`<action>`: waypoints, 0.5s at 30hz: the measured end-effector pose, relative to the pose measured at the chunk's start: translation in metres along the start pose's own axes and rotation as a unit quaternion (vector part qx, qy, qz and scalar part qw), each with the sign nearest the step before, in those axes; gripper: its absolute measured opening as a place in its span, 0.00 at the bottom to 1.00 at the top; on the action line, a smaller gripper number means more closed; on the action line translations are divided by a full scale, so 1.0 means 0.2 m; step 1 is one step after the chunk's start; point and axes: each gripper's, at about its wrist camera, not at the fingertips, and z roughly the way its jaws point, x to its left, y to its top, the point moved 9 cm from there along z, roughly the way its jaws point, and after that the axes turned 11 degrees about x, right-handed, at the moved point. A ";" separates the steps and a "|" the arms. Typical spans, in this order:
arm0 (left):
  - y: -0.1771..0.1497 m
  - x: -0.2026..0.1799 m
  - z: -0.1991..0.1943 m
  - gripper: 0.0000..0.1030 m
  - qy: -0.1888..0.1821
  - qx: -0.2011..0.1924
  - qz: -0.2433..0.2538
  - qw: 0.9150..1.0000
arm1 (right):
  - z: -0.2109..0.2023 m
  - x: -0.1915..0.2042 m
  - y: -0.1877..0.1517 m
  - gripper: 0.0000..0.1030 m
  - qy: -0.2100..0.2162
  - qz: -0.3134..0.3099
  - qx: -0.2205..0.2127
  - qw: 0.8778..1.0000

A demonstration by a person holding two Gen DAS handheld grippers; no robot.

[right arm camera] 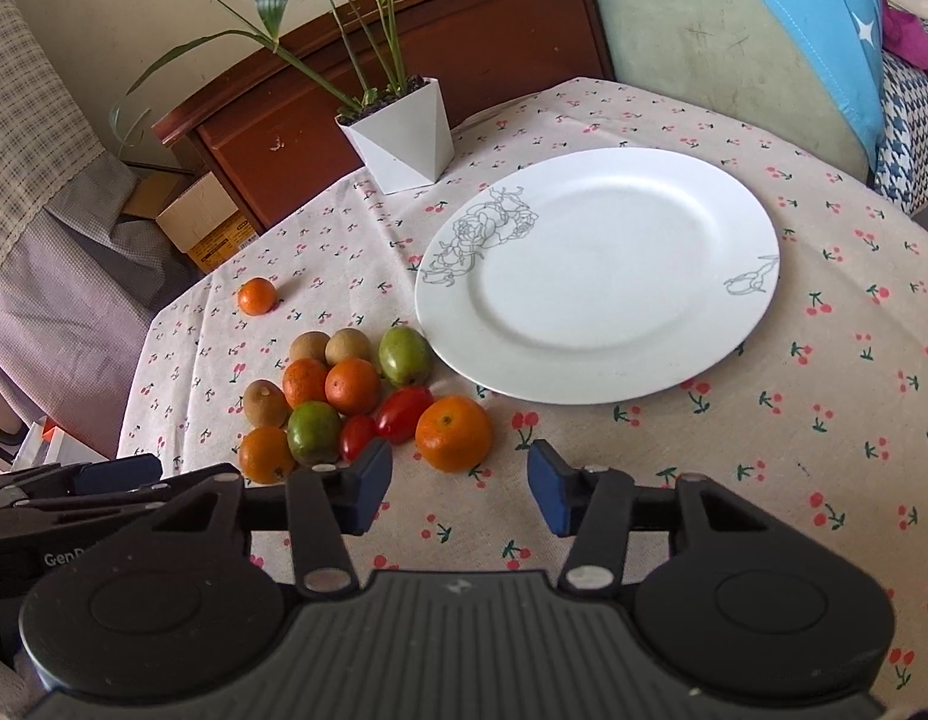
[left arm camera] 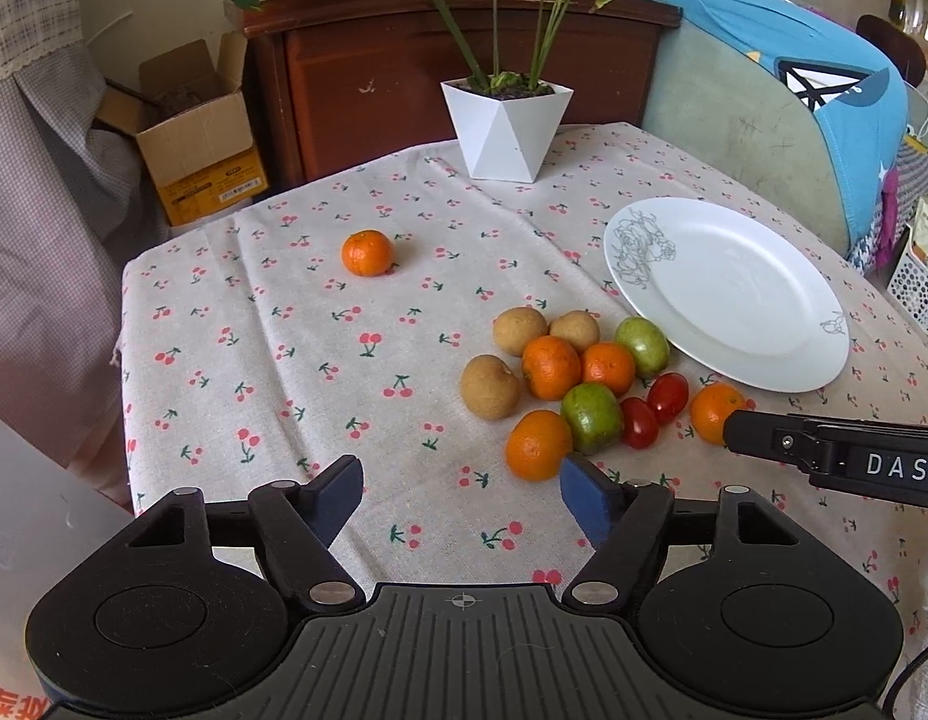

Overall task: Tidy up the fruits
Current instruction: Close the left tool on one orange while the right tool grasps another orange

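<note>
So the desk (right arm camera: pixel 763 450) has a cherry-print cloth, with a big white plate (right arm camera: pixel 595 276) sitting bare. Potted plant (right arm camera: pixel 404 138) behind it. The fruit pile (right arm camera: pixel 344 402) sits just left of the plate, one orange (right arm camera: pixel 257 296) off alone. Left hand-held gripper (left arm camera: pixel 461 501) and right hand-held gripper (right arm camera: pixel 458 486) both hover spread wide, holding nothing.

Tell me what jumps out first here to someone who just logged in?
The big white plate sits bare on the cherry-print tablecloth, with nothing on it yet. Just to its left lies a tight heap of fruit: oranges, green and brown fruits, two red tomatoes, and one lone orange apart toward the far left edge. Behind them stands a white potted plant; both the left gripper and the right gripper are open and hold nothing.
</note>
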 end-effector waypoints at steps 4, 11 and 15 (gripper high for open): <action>0.00 -0.03 0.03 0.63 -0.010 -0.001 0.007 1.000 | 0.02 0.00 0.00 0.43 0.003 0.002 0.002 1.000; 0.01 -0.07 0.07 0.55 -0.024 -0.004 0.018 1.000 | 0.05 -0.01 0.00 0.40 0.008 0.003 0.004 1.000; 0.01 -0.08 0.12 0.47 -0.030 0.001 0.009 1.000 | 0.06 0.00 0.00 0.39 0.010 0.003 0.001 1.000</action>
